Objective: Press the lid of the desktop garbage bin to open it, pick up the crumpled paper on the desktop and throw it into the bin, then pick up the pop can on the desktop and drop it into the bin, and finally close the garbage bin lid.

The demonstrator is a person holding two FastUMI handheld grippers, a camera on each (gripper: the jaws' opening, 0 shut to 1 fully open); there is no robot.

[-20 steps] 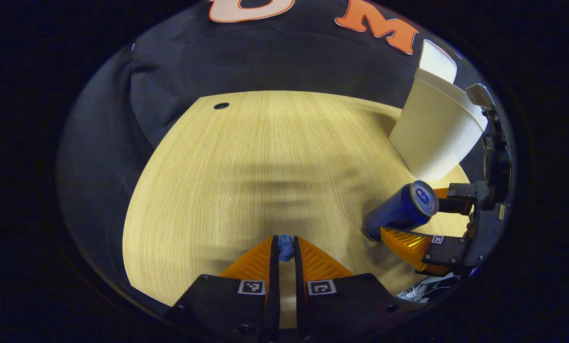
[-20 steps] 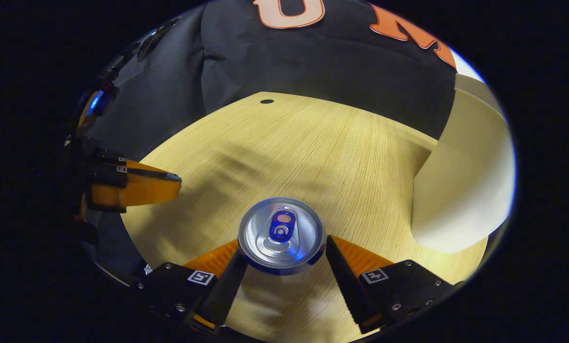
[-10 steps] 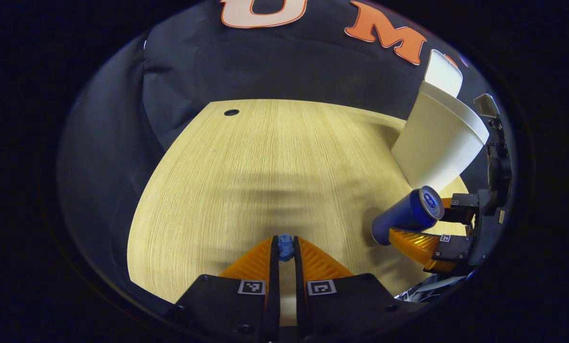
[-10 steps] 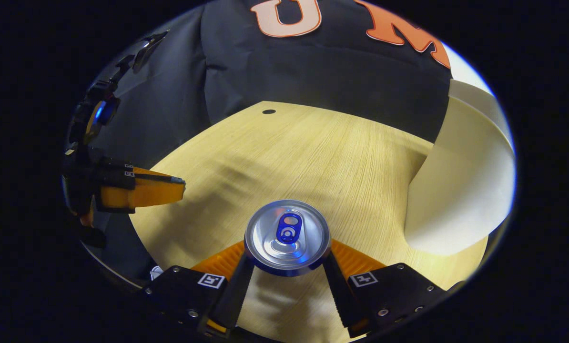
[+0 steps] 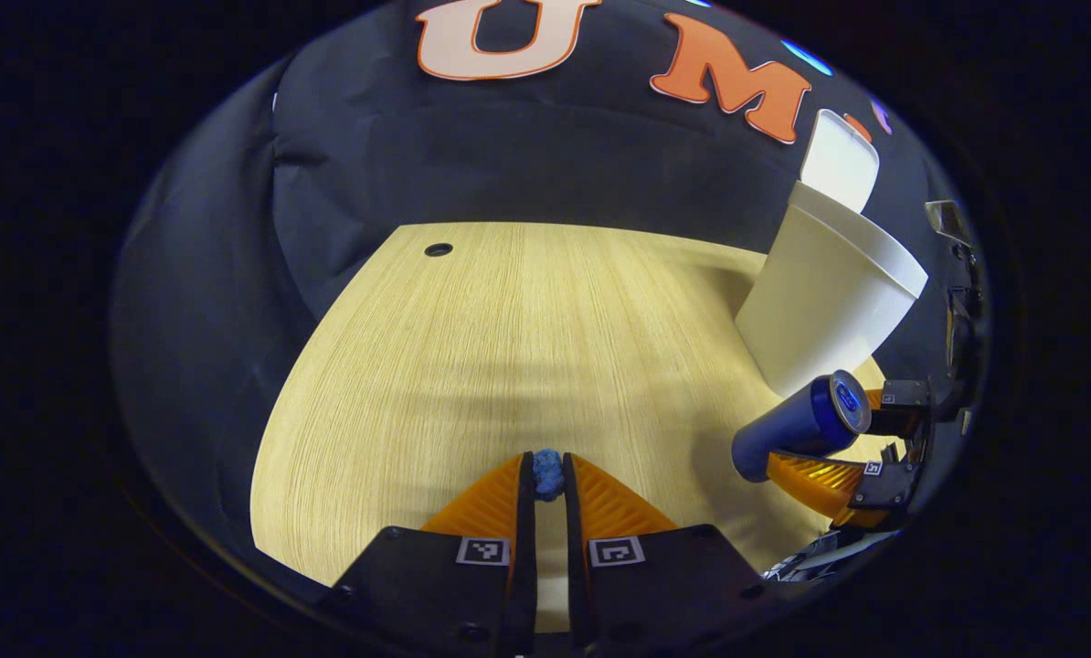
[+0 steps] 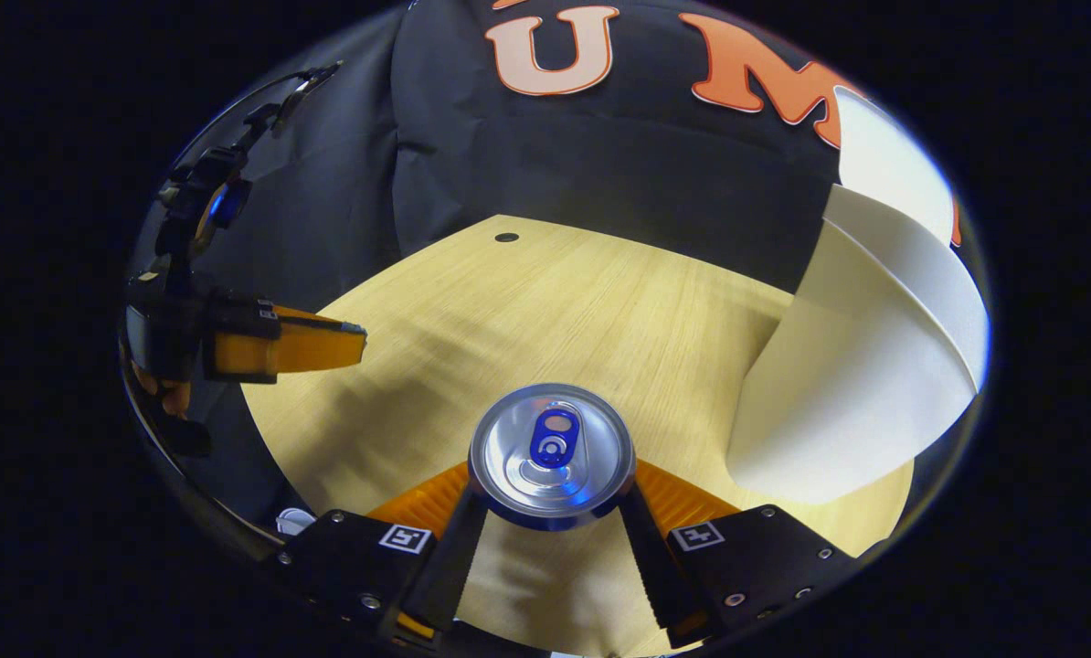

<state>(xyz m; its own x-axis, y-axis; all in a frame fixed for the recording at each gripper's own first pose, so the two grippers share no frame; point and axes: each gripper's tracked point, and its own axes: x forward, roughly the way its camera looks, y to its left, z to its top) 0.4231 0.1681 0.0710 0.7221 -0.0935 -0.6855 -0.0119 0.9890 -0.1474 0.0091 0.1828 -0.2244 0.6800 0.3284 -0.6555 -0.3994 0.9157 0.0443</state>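
Right gripper point(image 6: 553, 512): fingers closed on the pop can point(image 6: 552, 453), one on each side of the body just below the top rim. The can is off the surface point(image 6: 545, 302); in the left gripper view it point(image 5: 799, 427) hangs tilted beside the bin point(image 5: 824, 297), with the right gripper point(image 5: 833, 448) clamped low on its near end.

Left gripper point(image 5: 548, 489): fingers drawn together on a small blue wad point(image 5: 546, 470) at the tips. It is probably the crumpled paper, though it is too small here to be sure.

Bin stands at the right edge of the surface, lid point(image 5: 840, 161) tipped up behind the mouth, so the opening is free.

Handling, by judgement:
- Can: thin metal wall, smooth and round, likely light if empty. It dents under a hard squeeze and rolls or slips under a loose one.
- Best hold is across the middle of the body, fingers on opposite sides. The present grip sits near the rim, where the wall is stiffest, but the can could pivot there.
- Wad: soft, near weightless, may cling to the fingers on release.
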